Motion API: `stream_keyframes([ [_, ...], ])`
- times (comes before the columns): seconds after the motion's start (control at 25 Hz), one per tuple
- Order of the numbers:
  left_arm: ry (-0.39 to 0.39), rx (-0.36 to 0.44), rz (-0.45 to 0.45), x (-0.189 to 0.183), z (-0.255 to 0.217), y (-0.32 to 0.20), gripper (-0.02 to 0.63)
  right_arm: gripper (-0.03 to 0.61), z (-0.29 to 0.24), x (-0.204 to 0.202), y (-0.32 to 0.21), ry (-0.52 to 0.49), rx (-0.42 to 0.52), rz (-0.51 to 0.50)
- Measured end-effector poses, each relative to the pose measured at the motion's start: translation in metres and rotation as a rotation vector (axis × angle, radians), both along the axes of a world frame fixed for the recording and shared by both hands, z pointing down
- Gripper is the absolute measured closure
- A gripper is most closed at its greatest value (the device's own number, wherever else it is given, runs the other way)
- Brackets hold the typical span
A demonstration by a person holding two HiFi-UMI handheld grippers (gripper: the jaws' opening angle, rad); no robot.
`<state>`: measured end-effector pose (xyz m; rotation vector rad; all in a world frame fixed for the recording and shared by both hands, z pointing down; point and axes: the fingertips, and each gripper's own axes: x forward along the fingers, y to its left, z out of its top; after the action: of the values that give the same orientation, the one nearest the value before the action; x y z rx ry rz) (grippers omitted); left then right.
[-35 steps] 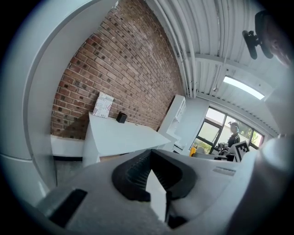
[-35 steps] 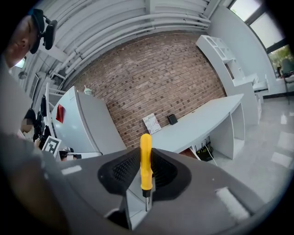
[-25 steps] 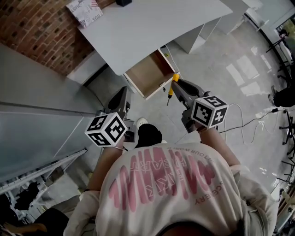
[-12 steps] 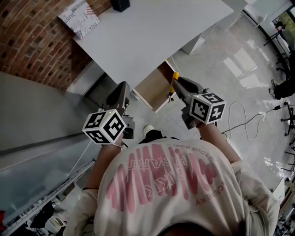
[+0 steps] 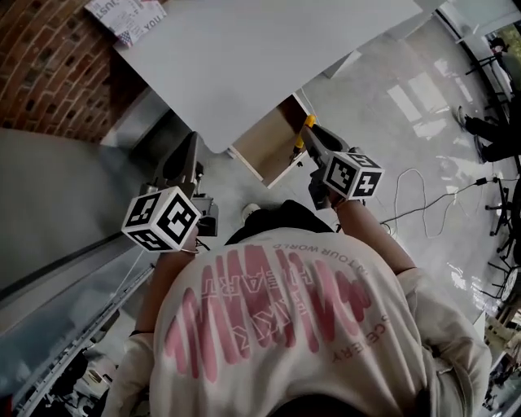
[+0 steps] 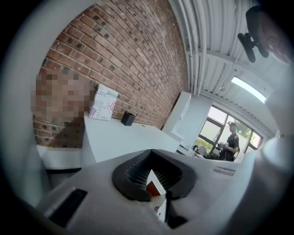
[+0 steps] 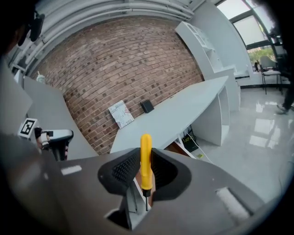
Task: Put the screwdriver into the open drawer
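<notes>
A screwdriver (image 5: 307,123) with a yellow handle (image 7: 145,158) stands upright between the pads of my right gripper (image 5: 313,135), which is shut on it (image 7: 145,170); its thin metal tip points down. The open wooden drawer (image 5: 265,147) juts out from under the white desk (image 5: 269,49), directly left of that gripper. In the right gripper view the drawer (image 7: 180,146) shows just beyond the jaws. My left gripper (image 5: 189,151) hovers to the left of the drawer beside the desk's edge; its fingertips meet with nothing between them (image 6: 150,158).
A brick wall (image 5: 41,65) runs behind the desk. A printed box (image 5: 122,15) and a small black box (image 6: 127,118) sit on the desk top. A cable (image 5: 411,195) lies on the glossy floor at the right. A person (image 6: 232,143) stands by far windows.
Both grippers have moved forward toward the desk. The right one has sunk with the screwdriver and now sits close beside the drawer's front. The left has shifted left of the drawer.
</notes>
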<state>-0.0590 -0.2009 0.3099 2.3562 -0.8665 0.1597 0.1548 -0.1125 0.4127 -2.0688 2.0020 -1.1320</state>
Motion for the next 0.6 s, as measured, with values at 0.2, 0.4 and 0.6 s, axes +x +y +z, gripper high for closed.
stream_keyframes([
  [0.2, -0.025, -0.012, -0.152, -0.022, 0.011, -0.006, 0.608, 0.491, 0.051, 0.005, -0.014, -0.052, -0.066, -0.024],
  [0.4, -0.051, 0.003, -0.291, -0.039, 0.009, -0.011, 0.608, 0.491, 0.109, 0.022, -0.023, -0.122, -0.214, -0.009],
  [0.6, -0.092, 0.021, -0.438, -0.063, 0.008, 0.000, 0.609, 0.491, 0.139, 0.034, -0.039, -0.143, -0.280, -0.058],
])
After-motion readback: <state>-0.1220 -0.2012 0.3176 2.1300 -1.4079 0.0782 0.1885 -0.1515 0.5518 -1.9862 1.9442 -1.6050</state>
